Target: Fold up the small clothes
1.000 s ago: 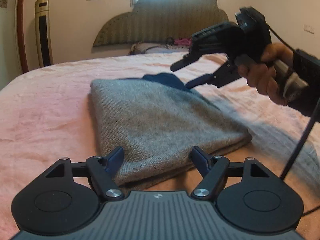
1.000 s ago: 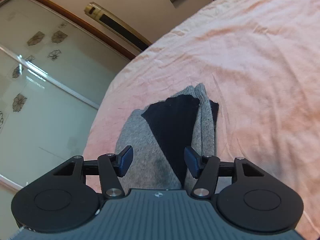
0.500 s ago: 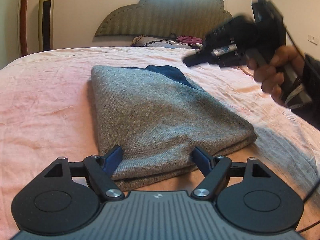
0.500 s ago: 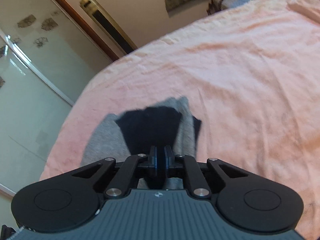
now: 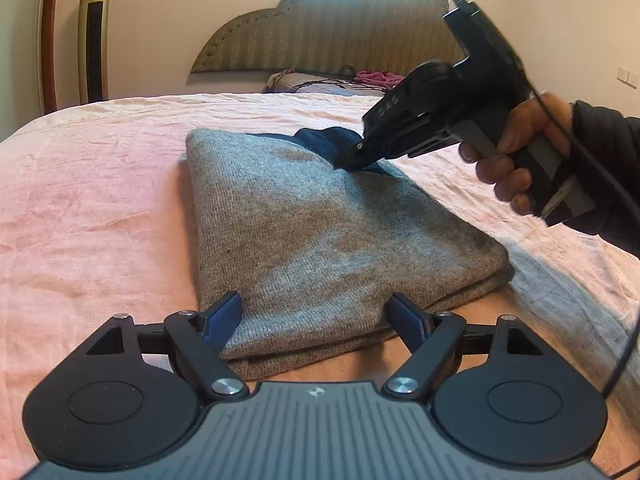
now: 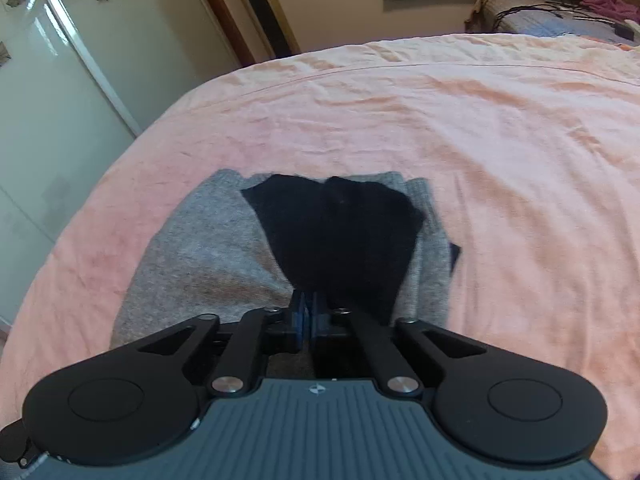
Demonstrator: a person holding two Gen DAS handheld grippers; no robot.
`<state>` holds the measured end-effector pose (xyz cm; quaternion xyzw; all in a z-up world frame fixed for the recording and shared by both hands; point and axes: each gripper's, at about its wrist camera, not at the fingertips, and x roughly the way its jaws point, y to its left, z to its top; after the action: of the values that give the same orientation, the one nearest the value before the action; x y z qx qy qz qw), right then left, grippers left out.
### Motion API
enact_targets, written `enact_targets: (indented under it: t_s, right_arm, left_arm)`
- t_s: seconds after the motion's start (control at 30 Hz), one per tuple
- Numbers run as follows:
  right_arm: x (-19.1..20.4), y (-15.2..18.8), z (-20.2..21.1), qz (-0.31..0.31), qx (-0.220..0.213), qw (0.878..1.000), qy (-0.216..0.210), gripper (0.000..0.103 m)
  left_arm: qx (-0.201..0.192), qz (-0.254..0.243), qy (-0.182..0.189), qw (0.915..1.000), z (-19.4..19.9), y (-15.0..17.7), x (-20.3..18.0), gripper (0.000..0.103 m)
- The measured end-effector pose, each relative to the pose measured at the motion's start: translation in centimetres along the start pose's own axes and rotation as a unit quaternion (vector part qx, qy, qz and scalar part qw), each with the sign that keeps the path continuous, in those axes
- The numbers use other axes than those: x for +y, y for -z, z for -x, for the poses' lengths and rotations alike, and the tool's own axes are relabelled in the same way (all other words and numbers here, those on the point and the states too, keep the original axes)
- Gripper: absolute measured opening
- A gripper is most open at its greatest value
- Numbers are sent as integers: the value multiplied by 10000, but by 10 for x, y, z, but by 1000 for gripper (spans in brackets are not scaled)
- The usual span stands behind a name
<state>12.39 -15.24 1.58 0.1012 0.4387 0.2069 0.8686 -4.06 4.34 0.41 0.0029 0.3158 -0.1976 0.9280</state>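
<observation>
Folded grey garment [image 5: 320, 232] on the pink bed [image 5: 80, 200].
Left tongs [image 5: 316, 316] wide, straddling its near edge; right tongs [image 6: 308, 312] pinched together at the dark panel [image 6: 340, 232] (grip on cloth unclear).

a bed [image 5: 100, 208] under a wrinkled pink sheet [image 6: 460, 128], folded grey knit garment [image 5: 320, 240] on it

the near edge of the grey folded garment [image 6: 208, 256] is covered by the body of the right gripper [image 6: 308, 314] in the right wrist view. whether cloth is pinched between its closed jaws cannot be told. the sleeve [image 5: 612, 184] is cut off by the right border in the left wrist view. the items on the far pillow [image 5: 320, 80] are too small to be identified.
</observation>
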Motion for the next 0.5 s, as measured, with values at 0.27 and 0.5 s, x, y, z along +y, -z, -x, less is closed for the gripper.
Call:
enact_targets:
  t_s: [0.27, 0.5]
  right_arm:
    - [-27, -6, 37, -1157, -358, 9910, -572, 57]
    - [-51, -12, 11, -1614, -9, 9851, -596, 56]
  left_arm:
    - [-10, 26, 33, 10000, 0, 1, 1, 82]
    - [-14, 44, 59, 10000, 1, 1, 2, 83]
